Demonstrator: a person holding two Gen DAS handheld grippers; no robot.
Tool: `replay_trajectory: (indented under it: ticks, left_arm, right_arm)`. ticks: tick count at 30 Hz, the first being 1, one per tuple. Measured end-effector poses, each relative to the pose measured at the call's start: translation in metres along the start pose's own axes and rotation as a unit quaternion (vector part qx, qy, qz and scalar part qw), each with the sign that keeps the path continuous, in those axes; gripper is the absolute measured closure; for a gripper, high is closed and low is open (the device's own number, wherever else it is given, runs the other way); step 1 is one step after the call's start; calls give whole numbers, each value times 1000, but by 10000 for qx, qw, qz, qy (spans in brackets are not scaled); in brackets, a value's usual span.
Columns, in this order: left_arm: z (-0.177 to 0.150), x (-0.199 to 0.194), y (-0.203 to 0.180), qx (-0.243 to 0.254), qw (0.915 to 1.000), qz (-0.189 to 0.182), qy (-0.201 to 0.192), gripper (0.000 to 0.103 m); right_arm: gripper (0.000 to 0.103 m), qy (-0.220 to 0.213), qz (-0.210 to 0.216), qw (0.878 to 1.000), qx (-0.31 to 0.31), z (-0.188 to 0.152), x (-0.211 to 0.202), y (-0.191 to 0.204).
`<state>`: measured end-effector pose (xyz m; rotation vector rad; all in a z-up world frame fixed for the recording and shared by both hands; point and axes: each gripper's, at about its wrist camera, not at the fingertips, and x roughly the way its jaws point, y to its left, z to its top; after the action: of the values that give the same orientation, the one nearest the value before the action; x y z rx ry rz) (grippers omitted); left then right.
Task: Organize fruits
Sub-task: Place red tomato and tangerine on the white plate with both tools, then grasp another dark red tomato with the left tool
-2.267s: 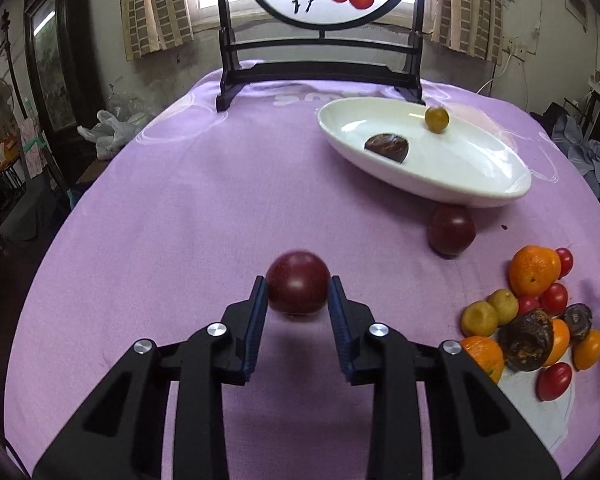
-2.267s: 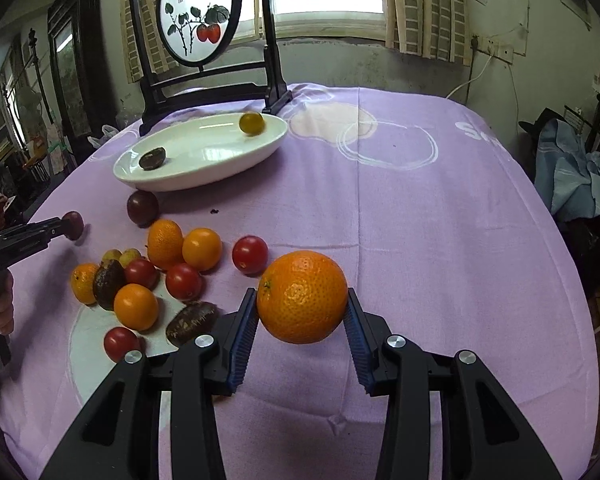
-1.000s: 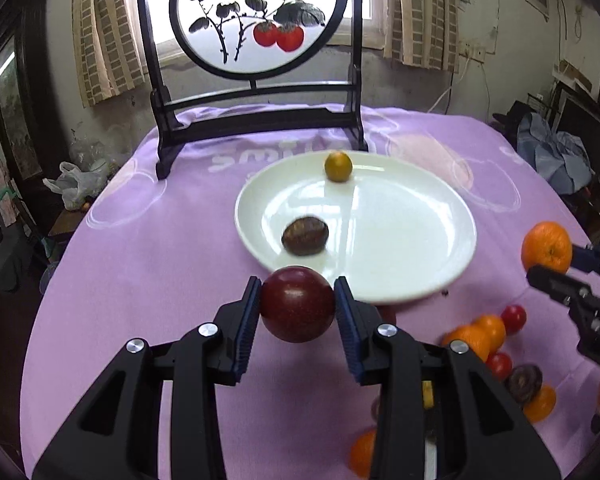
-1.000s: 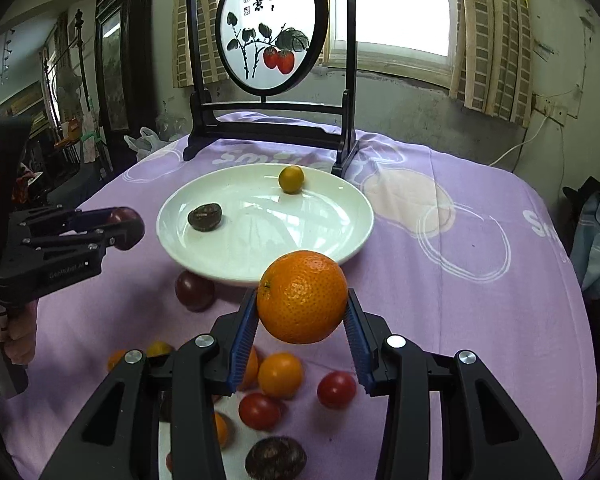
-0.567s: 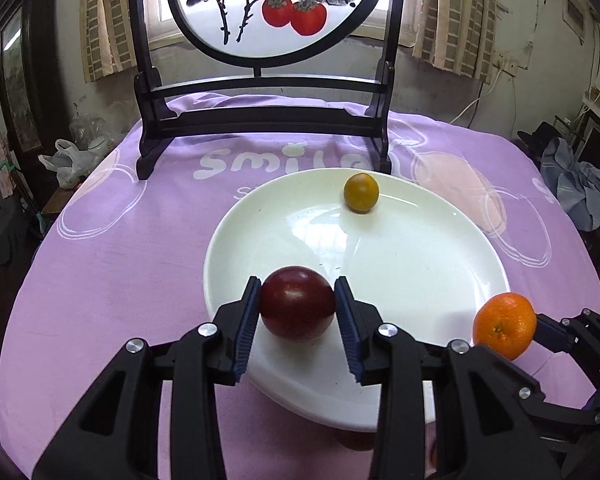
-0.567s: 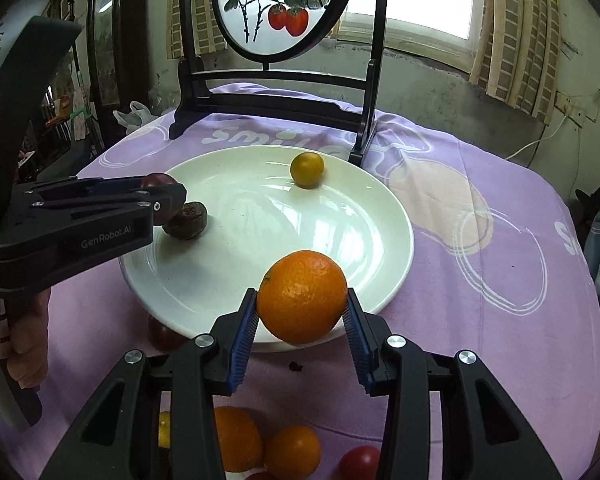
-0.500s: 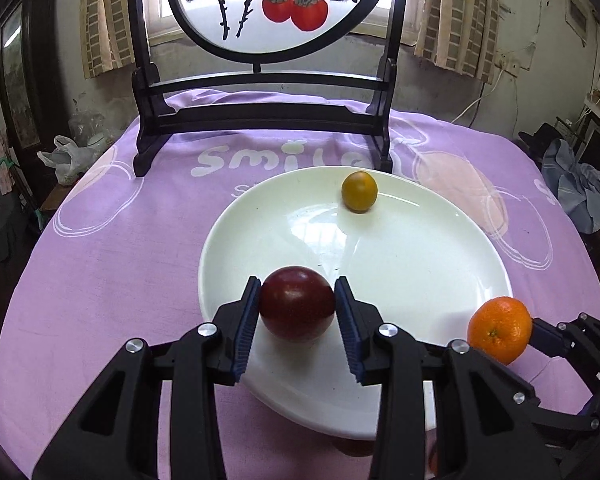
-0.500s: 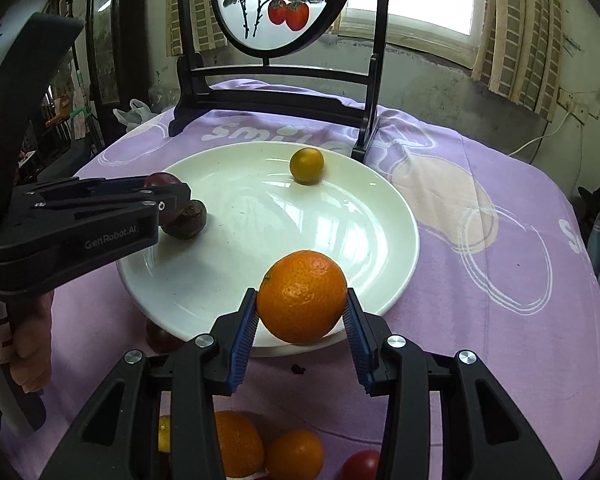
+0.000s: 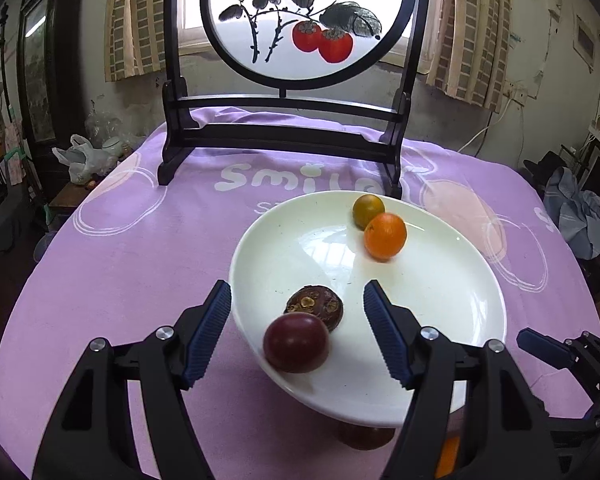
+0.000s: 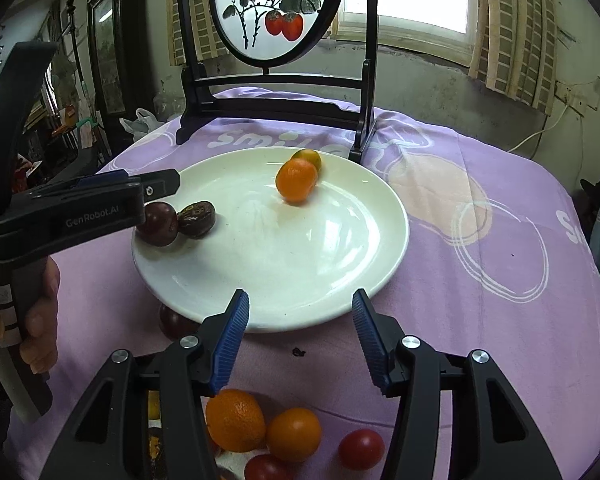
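Note:
A white plate [image 9: 452, 304] [image 10: 340, 248] sits on the purple cloth. A dark red plum [image 9: 296, 343] [image 10: 157, 223] lies on its near-left rim, touching a brown wrinkled fruit [image 9: 315, 307] [image 10: 197, 219]. An orange [image 9: 385, 237] [image 10: 297, 181], slightly blurred, lies at the plate's far side beside a small yellow-green fruit [image 9: 367, 210] [image 10: 308, 158]. My left gripper [image 9: 298, 328] is open over the plum. My right gripper [image 10: 300, 338] is open and empty at the plate's near rim.
A black wooden stand with a round painted screen [image 9: 296, 24] [image 10: 272, 8] stands behind the plate. Several oranges and small tomatoes [image 10: 292, 436] lie on the cloth below my right gripper. Another dark plum [image 10: 176, 322] sits half under the plate's near-left rim.
Both grippers opened. The plum dropped from my left gripper onto the plate beside the brown fruit. The orange left my right gripper and rolled to the plate's far side.

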<state>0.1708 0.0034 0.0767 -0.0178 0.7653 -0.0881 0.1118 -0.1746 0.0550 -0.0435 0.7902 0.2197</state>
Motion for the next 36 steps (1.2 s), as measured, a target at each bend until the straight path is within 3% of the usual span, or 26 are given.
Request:
replay_trajectory:
  ticks: [5, 13, 27, 36]
  left_arm:
    - [-4, -15, 15, -180, 9997, 122, -122, 33]
    - [-19, -39, 19, -91, 9998, -7, -172, 32]
    - [-77, -47, 9, 272, 9989, -302, 217, 32]
    - [-95, -46, -7, 571, 9968, -455, 312, 32]
  right_arm:
    - [49, -65, 12, 10000, 47, -11, -16, -8]
    - [48, -236, 29, 9996, 135, -27, -46, -20]
    - [44, -340, 64, 9976, 607, -76, -70, -45]
    - [43, -403, 164, 9969, 655, -84, -78, -46]
